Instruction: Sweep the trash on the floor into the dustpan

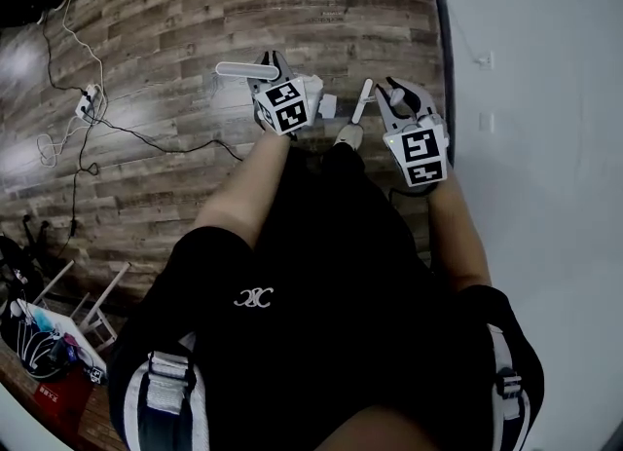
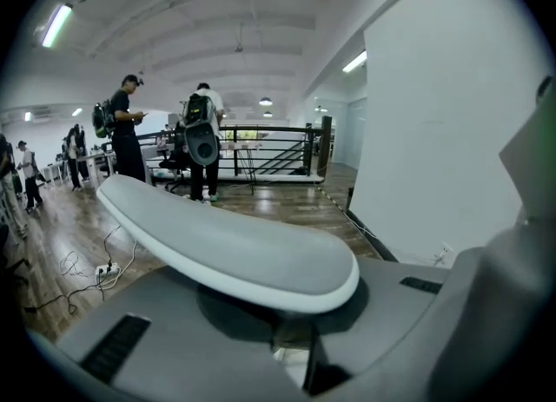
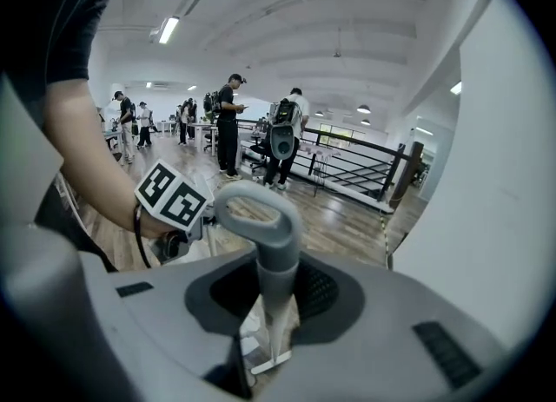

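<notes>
My left gripper [image 1: 271, 67] is shut on a flat grey handle with a white rim [image 1: 243, 70], held out over the wooden floor [image 1: 175, 30]. In the left gripper view that handle [image 2: 234, 248] lies across the jaws of the left gripper [image 2: 291, 339]. My right gripper [image 1: 387, 93] is shut on a thin handle [image 1: 363, 100]. Its grey loop end [image 3: 261, 227] stands upright between the jaws of the right gripper [image 3: 265, 339]. The lower ends of both tools are hidden. No trash shows in any view.
A white wall [image 1: 545, 98] with a dark baseboard [image 1: 443, 50] runs along the right. Cables and a power strip [image 1: 86, 103] lie on the floor at the left. A white rack [image 1: 88, 308] stands at the lower left. People [image 2: 130, 127] stand far off by a railing [image 2: 261, 144].
</notes>
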A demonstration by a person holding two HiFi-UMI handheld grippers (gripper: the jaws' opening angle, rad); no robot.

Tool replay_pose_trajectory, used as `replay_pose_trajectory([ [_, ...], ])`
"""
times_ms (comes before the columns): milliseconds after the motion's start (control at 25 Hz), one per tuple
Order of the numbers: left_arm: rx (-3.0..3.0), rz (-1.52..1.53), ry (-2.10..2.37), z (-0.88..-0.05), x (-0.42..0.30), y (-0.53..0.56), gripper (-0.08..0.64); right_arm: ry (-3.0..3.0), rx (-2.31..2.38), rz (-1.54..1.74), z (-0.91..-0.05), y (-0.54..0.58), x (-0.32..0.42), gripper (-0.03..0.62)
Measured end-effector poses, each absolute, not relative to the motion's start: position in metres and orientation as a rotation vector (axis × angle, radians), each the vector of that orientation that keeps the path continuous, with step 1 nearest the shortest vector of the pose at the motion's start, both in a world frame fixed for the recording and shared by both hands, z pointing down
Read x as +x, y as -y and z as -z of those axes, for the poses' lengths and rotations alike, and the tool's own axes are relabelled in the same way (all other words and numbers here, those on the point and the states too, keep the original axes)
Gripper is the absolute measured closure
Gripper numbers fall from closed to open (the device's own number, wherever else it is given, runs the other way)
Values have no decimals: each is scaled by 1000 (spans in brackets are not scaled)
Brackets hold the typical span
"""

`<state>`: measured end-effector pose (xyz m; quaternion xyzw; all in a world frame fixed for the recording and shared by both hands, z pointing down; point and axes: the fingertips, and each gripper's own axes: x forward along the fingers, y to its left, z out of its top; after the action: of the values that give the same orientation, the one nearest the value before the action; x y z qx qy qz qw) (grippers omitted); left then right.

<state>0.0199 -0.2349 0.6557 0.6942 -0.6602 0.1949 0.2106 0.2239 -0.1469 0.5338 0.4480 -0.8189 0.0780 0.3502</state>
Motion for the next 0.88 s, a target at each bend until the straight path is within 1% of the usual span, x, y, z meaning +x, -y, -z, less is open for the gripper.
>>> replay_pose_trajectory([
  [240,1980,-550,1817,-657,30,223,534,2231,1115,-197,-544,161,173,500],
  [440,1972,-511,1816,-657,15,225,532,2323,1100,-201,-530,169,141,500],
  [880,1999,-510,1786,-657,21,237,532,2294,1176,-259,-512,171,169,499],
])
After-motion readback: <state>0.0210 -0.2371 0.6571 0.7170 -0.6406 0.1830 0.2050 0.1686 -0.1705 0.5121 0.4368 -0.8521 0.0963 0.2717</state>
